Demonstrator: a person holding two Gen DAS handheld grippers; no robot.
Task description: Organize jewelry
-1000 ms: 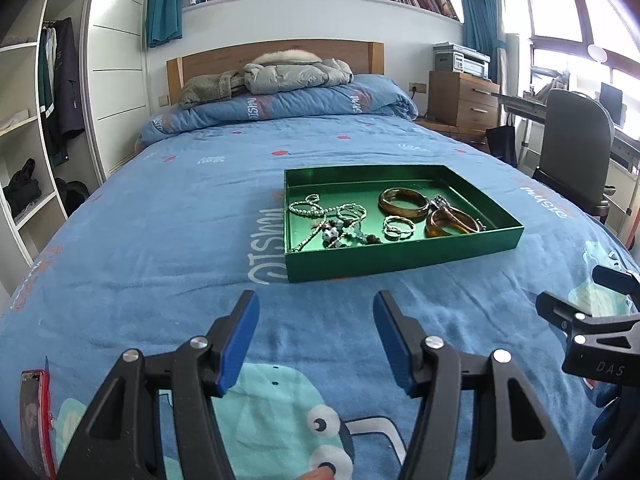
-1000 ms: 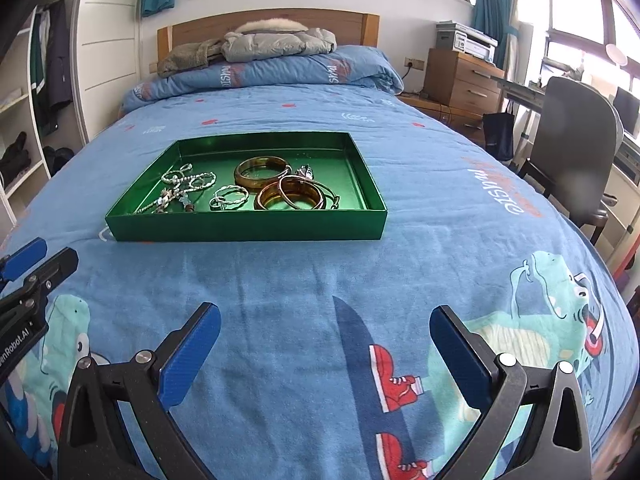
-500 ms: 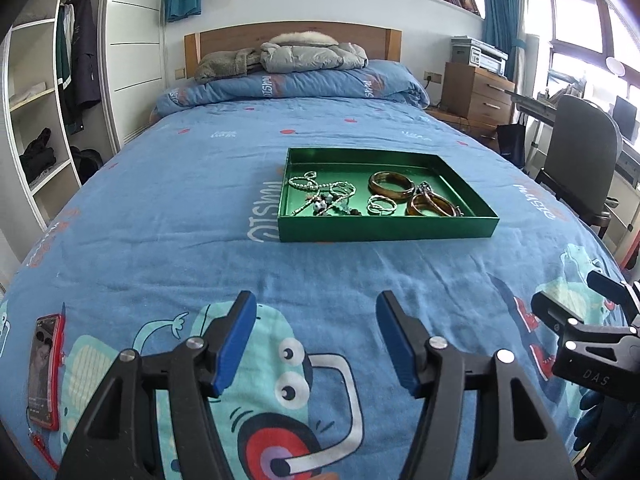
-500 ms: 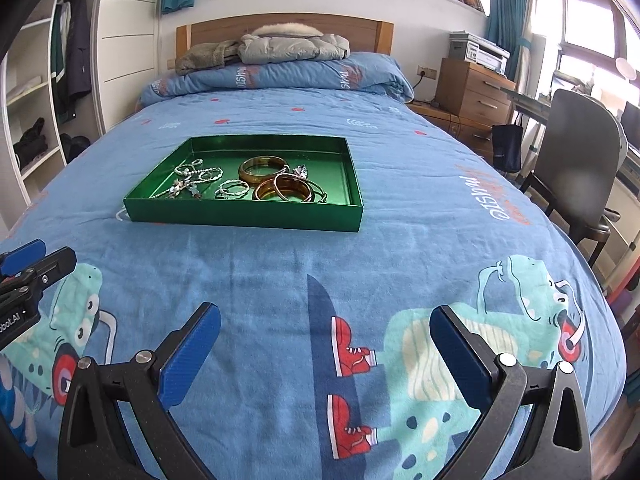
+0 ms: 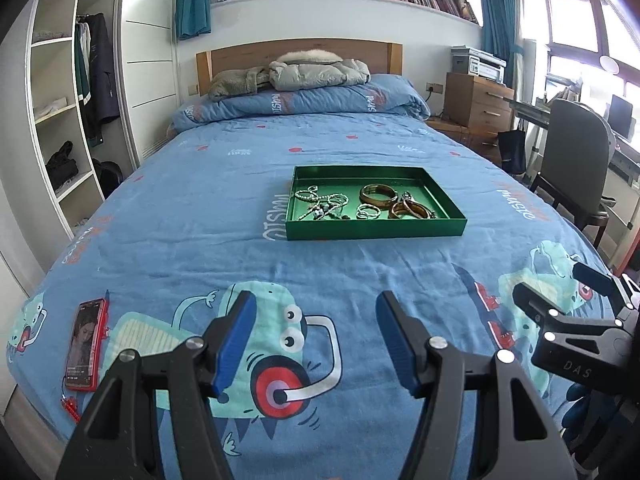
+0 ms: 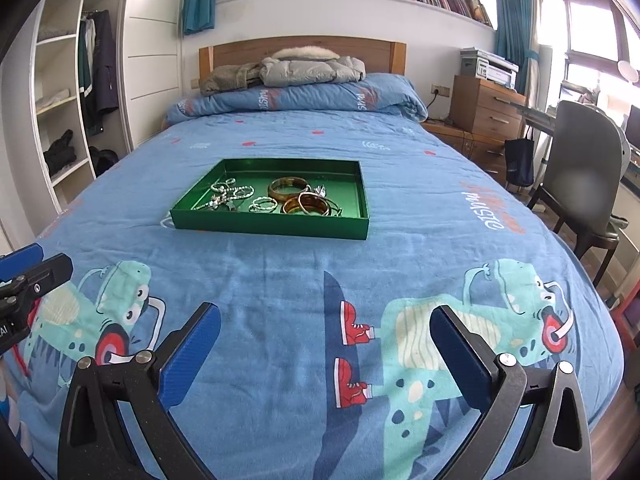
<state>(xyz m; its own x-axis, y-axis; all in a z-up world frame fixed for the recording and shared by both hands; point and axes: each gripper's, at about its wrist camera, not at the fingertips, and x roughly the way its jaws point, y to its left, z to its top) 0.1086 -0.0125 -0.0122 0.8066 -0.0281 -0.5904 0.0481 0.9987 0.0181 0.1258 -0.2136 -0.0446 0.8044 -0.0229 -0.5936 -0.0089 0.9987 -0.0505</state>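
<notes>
Green tray (image 5: 376, 229) on the blue bedcover (image 5: 200, 220), around the middle of the bed, well apart from both grippers. Inside the tray: a tangle of silver chains (image 5: 322, 205) on the left part, small silver rings (image 5: 369, 212) in the middle, one brown bangle (image 5: 378, 193) behind, and more brown bangles (image 5: 410, 211) at the right, touching or overlapping each other. Also seen from the right wrist view: chains (image 6: 226, 197), rings (image 6: 264, 205), bangles (image 6: 306, 205), all within the tray (image 6: 268, 226).

Left gripper (image 5: 316, 338) released, fingers spread with nothing between them, above the dinosaur print near the foot of the bed. Right gripper (image 6: 326, 354) spread even wider, also holding nothing.

Possible troubles from here, as a judgement only:
- Chains knotted together, so pulling one piece probably lifts several, or drags the light tray over the soft cover.
- Thin rings lying flat on the tray floor, hard to pinch with wide blue pads (image 6: 190, 354); likely to slip or jump out onto the bedcover.
- Bangles smooth and round, easy to roll from a weak grip.
- Soft mattress under the tray, so pressing down on one edge may tilt it and slide everything to one side.
- Red phone (image 5: 86, 344) near the left edge of the bed, at risk from a careless sweep of the left gripper.
</notes>
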